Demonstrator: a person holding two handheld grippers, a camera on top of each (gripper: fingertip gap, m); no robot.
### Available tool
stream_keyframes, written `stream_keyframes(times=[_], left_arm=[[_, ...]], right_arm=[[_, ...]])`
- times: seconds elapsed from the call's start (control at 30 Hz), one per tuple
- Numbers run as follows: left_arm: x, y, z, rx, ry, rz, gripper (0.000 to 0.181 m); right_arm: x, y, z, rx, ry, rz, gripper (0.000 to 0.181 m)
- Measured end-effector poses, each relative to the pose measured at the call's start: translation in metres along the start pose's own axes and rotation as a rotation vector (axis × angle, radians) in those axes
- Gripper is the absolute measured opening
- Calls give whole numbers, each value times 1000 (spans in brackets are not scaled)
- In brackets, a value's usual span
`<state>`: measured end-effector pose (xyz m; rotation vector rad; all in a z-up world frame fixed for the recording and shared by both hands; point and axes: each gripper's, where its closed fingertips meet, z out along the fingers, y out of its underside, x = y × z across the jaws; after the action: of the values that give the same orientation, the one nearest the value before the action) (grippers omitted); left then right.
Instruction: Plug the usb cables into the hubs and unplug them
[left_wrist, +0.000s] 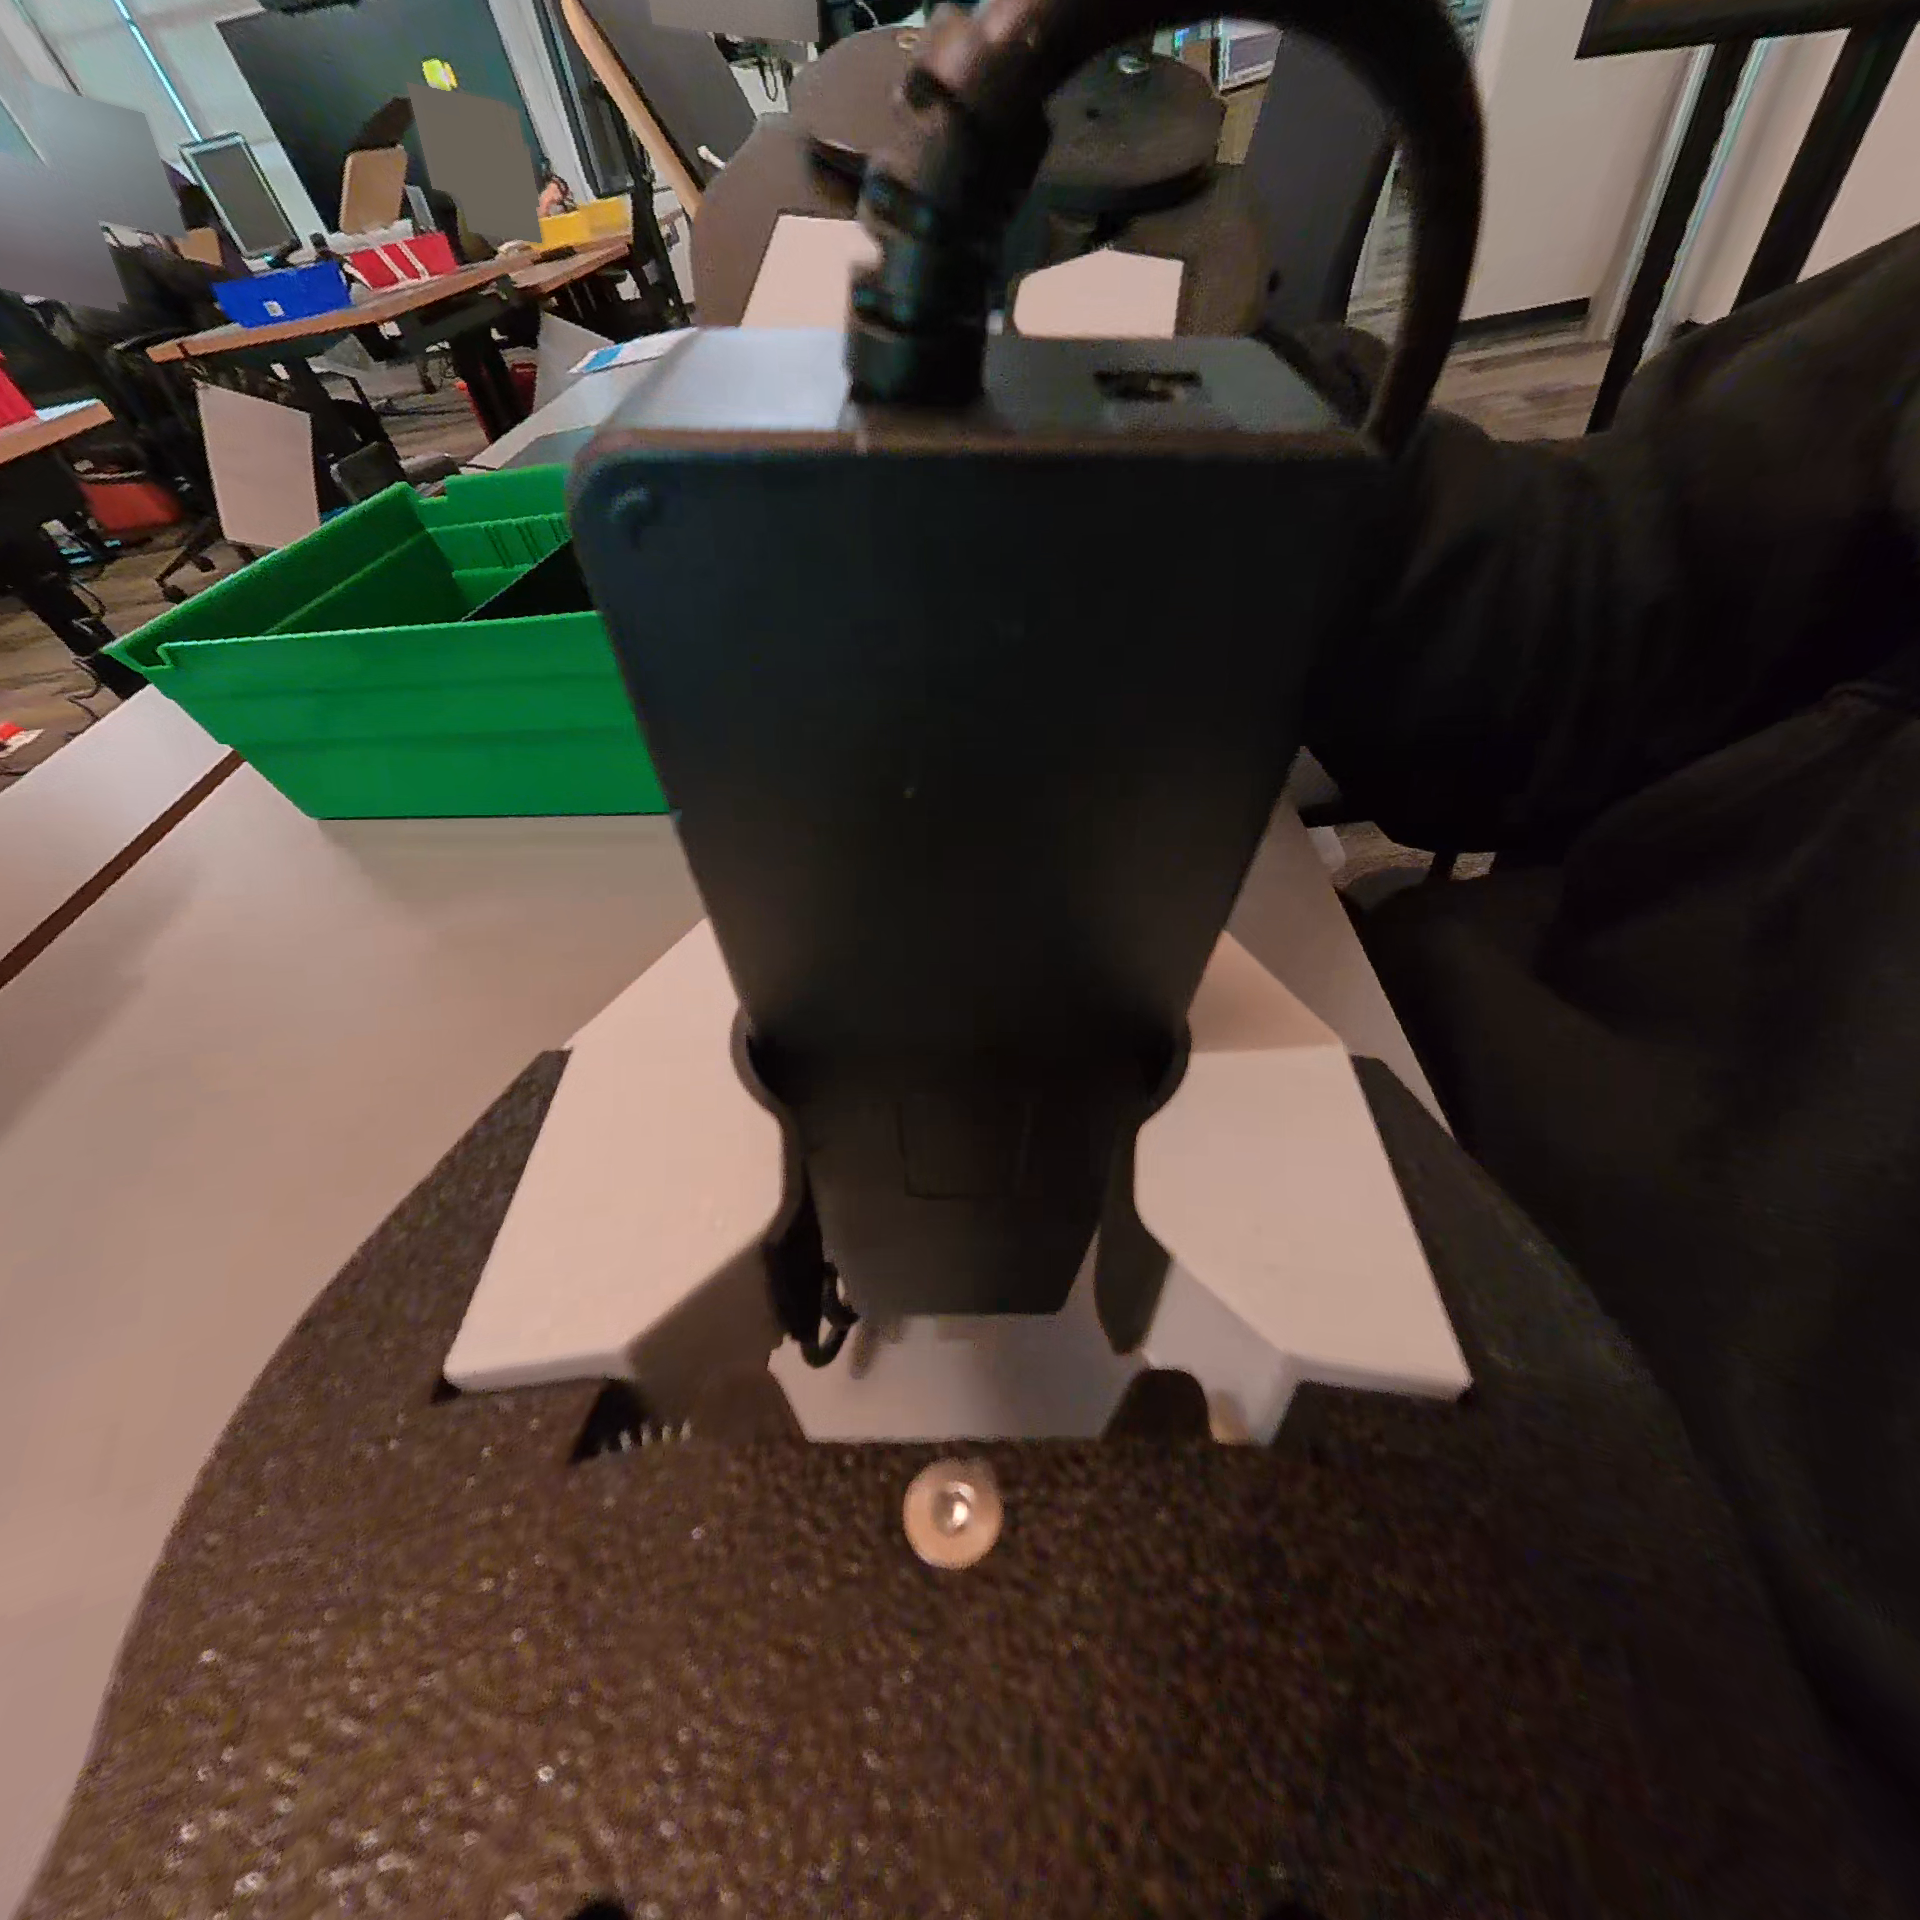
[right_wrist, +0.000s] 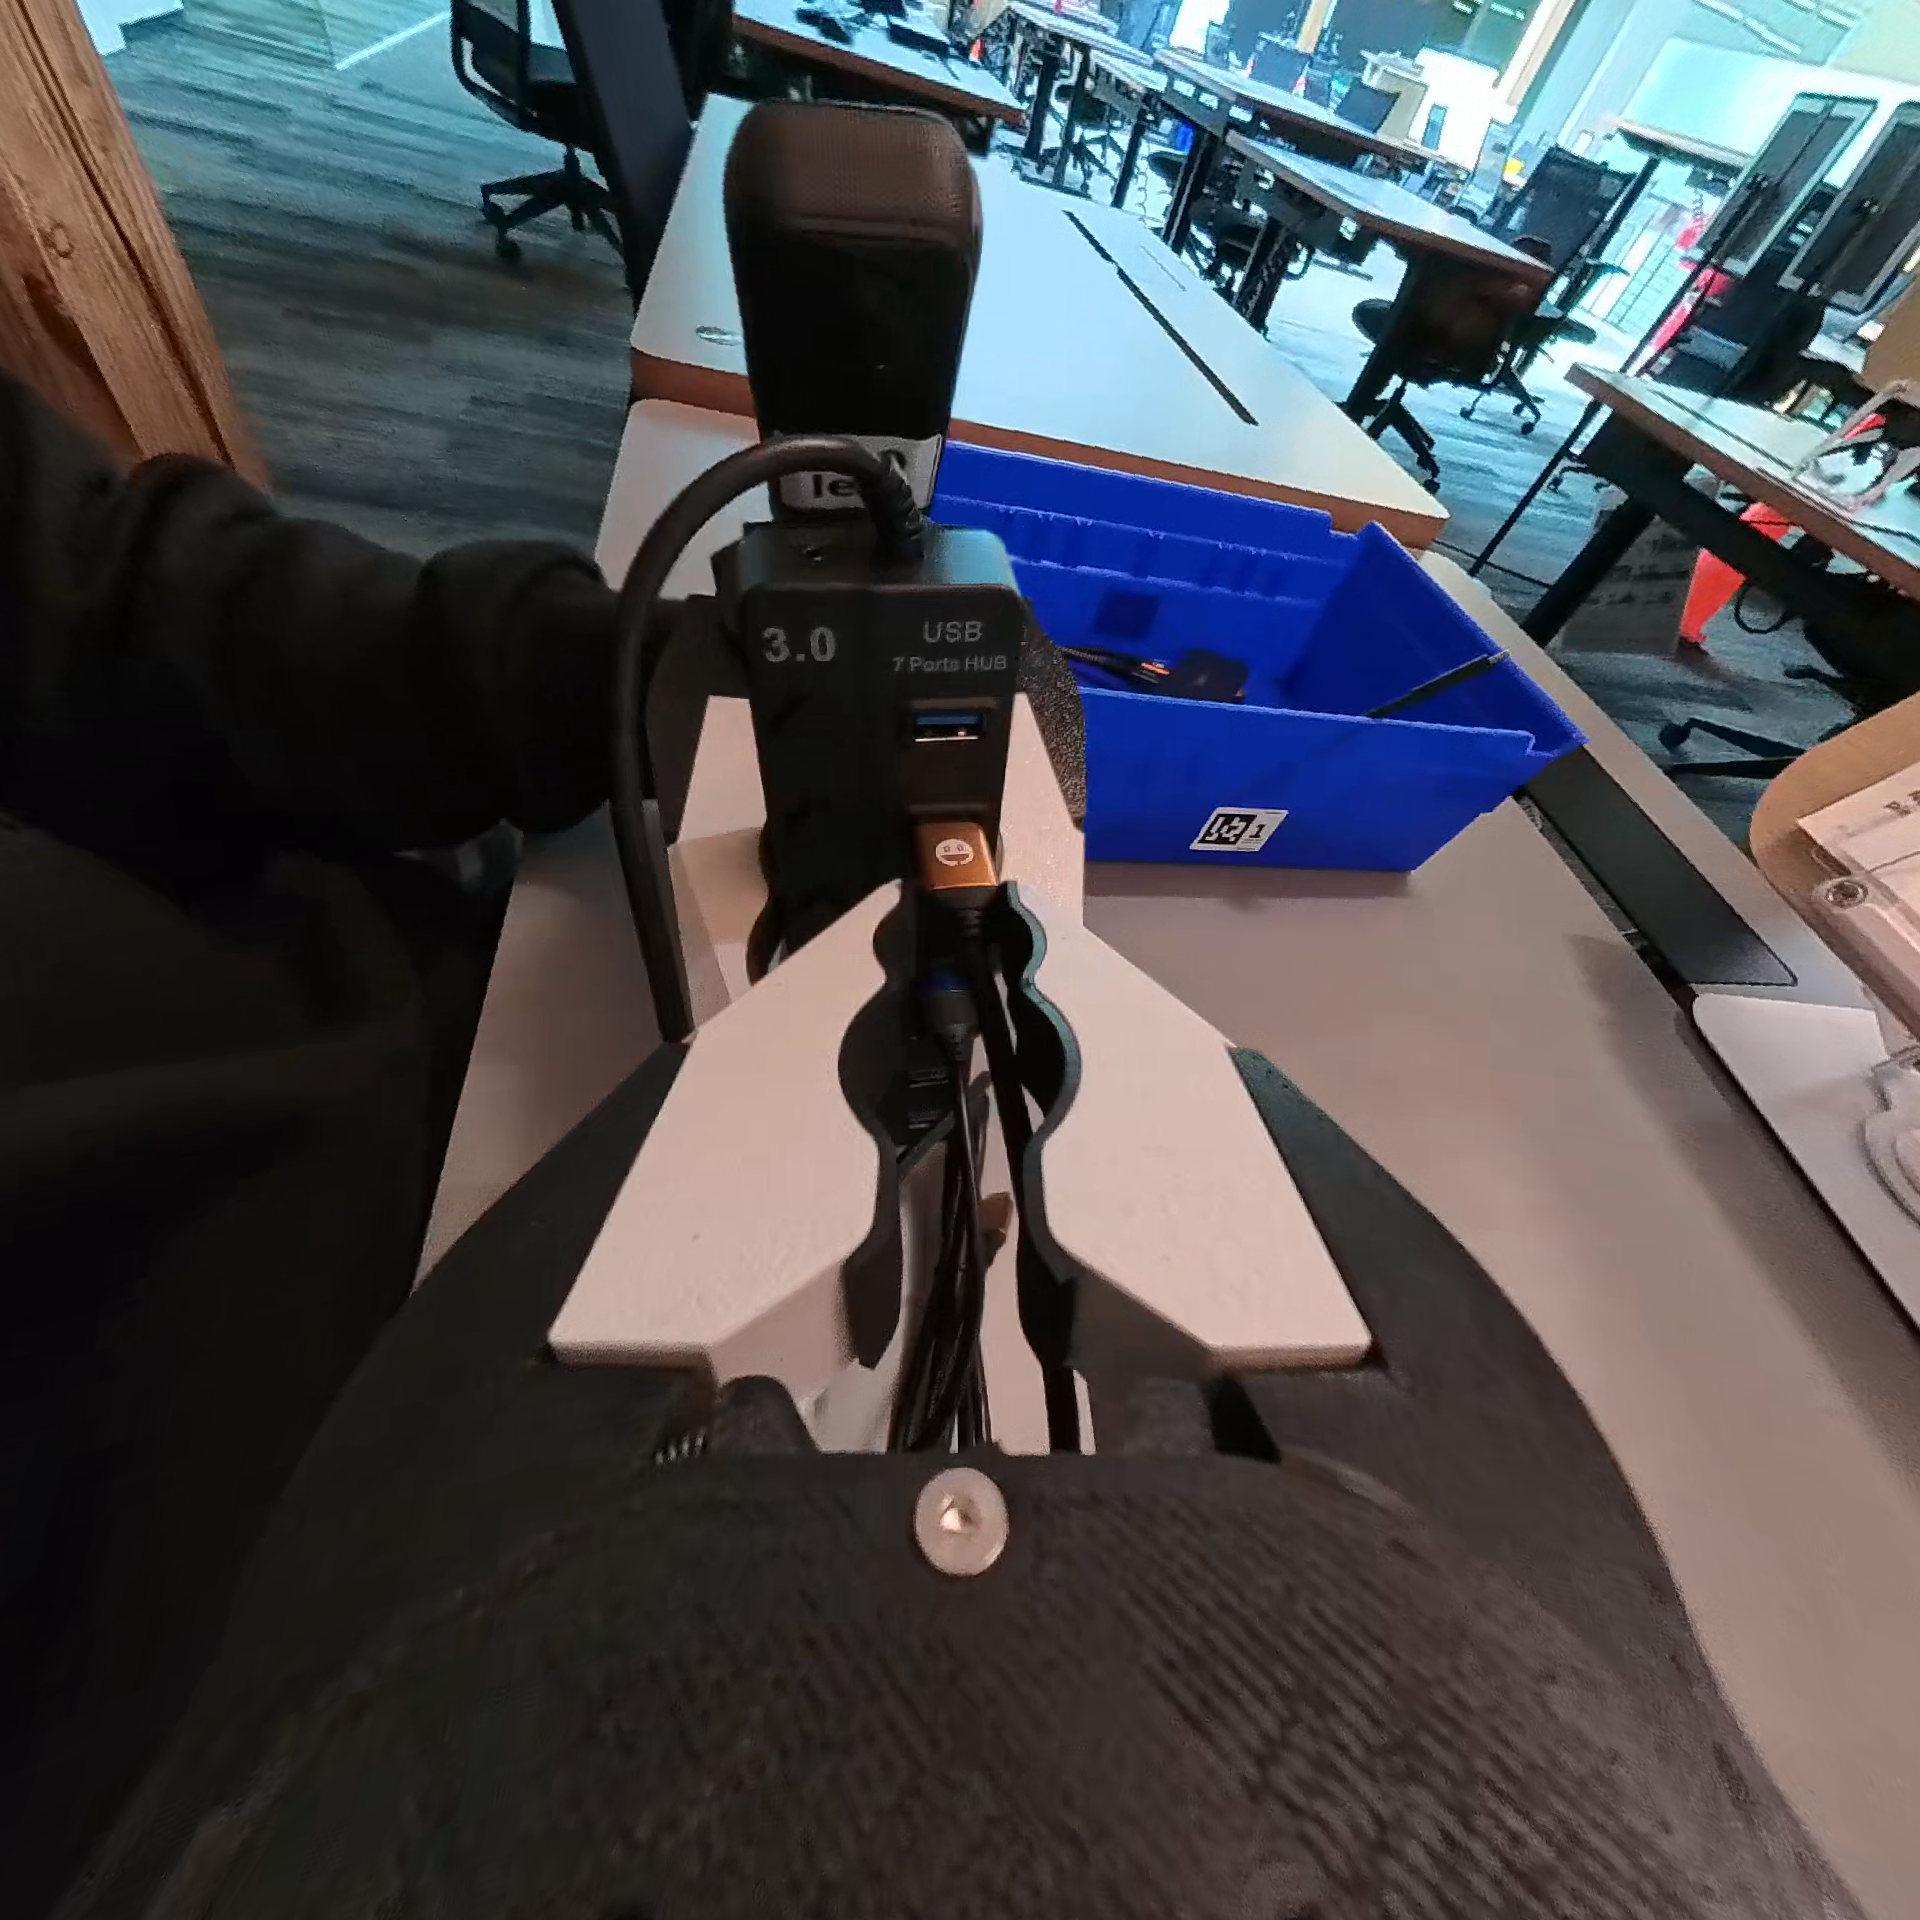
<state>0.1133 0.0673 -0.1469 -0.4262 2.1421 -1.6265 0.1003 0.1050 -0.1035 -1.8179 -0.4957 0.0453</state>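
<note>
- Left wrist view: the white table (left_wrist: 260, 1039) runs to its near edge at lower left, with bare surface between that edge and the green bin (left_wrist: 416, 717) at middle left.
- The left gripper (left_wrist: 961, 1195) has its fingers clamped on the lower end of the black hub (left_wrist: 956, 727), which stands upright at centre frame with its plain back to the camera; its thick black cable (left_wrist: 1444, 208) loops over the top.
- Right wrist view: the right gripper (right_wrist: 956, 987) has its fingers closed around a gold-tipped usb plug (right_wrist: 951, 857) and its cords, just below the hub's (right_wrist: 883, 665) blue port.
- A blue bin (right_wrist: 1299, 748) sits right of centre; a dark sleeve (right_wrist: 260, 675) fills the left.
</note>
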Motion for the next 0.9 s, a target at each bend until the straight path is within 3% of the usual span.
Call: stream_keyframes(times=[0.13,0.2,0.27,0.57,0.67,0.9], left_arm=[[1,-1,1,8,10,-9,62],[1,-1,2,8,4,-7,62],[1,0,2,6,0,-1,62],[-7,-8,-3,41,-42,-45,61],[-10,-20,-12,67,-81,-23,70],[-9,-30,-30,86,-98,37,55]], right_arm=[[0,-2,-1,12,2,-26,14],[-1,-5,0,30,7,-15,25],[-1,-1,2,-2,0,10,14],[6,-5,3,13,23,58,14],[7,-13,-1,40,37,58,14],[6,-9,-9,27,11,30,14]])
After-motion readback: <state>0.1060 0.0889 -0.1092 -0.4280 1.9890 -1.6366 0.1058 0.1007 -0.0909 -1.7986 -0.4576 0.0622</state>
